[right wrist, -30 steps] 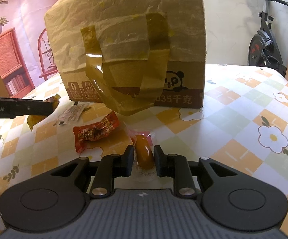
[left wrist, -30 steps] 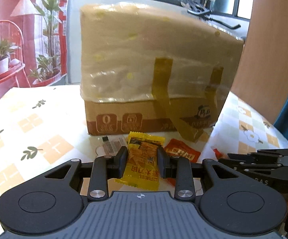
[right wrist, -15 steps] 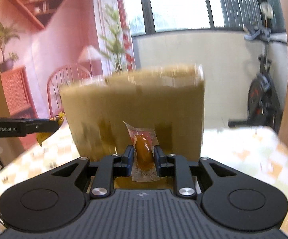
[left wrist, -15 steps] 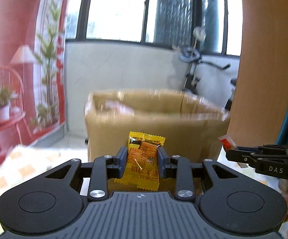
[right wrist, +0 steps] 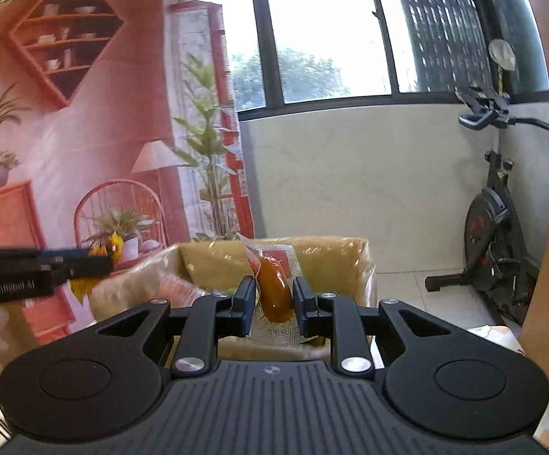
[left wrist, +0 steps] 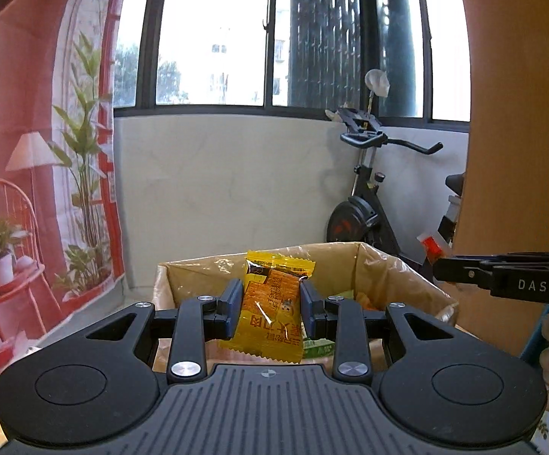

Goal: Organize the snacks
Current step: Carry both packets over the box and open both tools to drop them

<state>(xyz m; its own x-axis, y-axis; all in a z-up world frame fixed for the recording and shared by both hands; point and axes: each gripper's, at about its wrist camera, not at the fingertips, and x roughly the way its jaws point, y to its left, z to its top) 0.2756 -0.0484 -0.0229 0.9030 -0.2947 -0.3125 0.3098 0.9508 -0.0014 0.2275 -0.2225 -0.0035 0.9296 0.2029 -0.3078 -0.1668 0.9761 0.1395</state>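
Left wrist view: the left gripper (left wrist: 270,305) is clamped on a yellow packet (left wrist: 274,309) above the open box (left wrist: 399,269); right wrist view: the right gripper (right wrist: 273,299) is clamped on a sausage pack (right wrist: 273,295) over that box; an exercise bike (right wrist: 498,223) stands beyond.

Left gripper (left wrist: 270,305): now up at the rim of the cardboard box (left wrist: 396,269), no longer low at the table.
Yellow snack packet (left wrist: 272,311): off the table, now before the box opening.
Right gripper (right wrist: 273,301): raised likewise.
Sausage pouch (right wrist: 273,295): lifted from the tablecloth to the box top.
Box: open top now at lower centre.
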